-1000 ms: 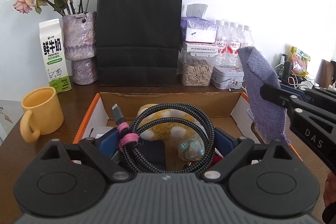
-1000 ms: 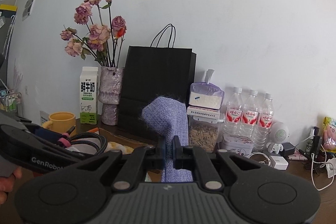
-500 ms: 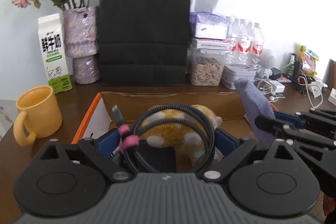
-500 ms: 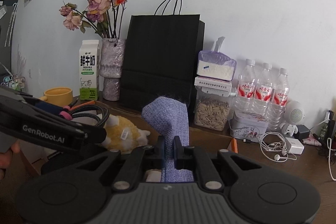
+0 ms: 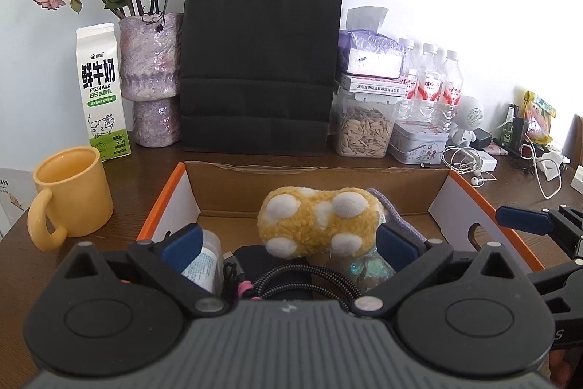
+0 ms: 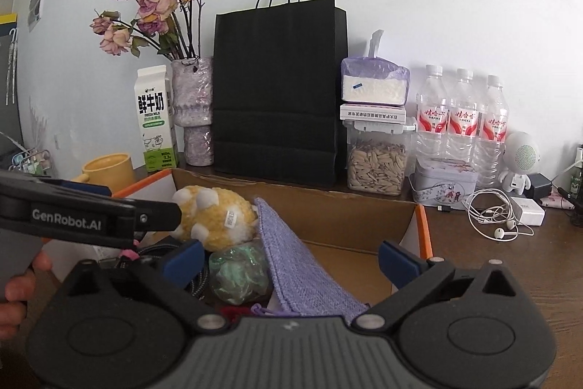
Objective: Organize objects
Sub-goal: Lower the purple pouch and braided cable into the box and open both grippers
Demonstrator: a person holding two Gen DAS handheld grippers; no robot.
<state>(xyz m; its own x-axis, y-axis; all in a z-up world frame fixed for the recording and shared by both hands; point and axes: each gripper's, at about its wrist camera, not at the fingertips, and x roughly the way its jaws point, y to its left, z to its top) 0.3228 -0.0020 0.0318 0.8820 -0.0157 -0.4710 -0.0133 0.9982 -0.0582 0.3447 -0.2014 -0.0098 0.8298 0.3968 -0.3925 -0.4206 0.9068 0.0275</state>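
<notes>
**Both grippers spread over the open box**

Nearest, the left gripper [image 5: 289, 241] stands released above a coiled cable [image 5: 298, 274]. The right gripper [image 6: 289, 254] is opening its fingers, the purple knit pouch [image 6: 302, 265] lying free between them inside the cardboard box [image 6: 349, 217], beside a yellow plush toy [image 5: 317, 221]. The box's right half is bare. Farther off, the brown table [image 6: 510, 265] carries a yellow mug [image 5: 73, 185], a black paper bag [image 5: 262, 61] and water bottles [image 6: 462, 119] against the white wall.

plush toy [image 5: 317, 221] and pouch [image 6: 302, 265] in box [image 5: 313, 175], mug [image 5: 71, 190] left
</notes>
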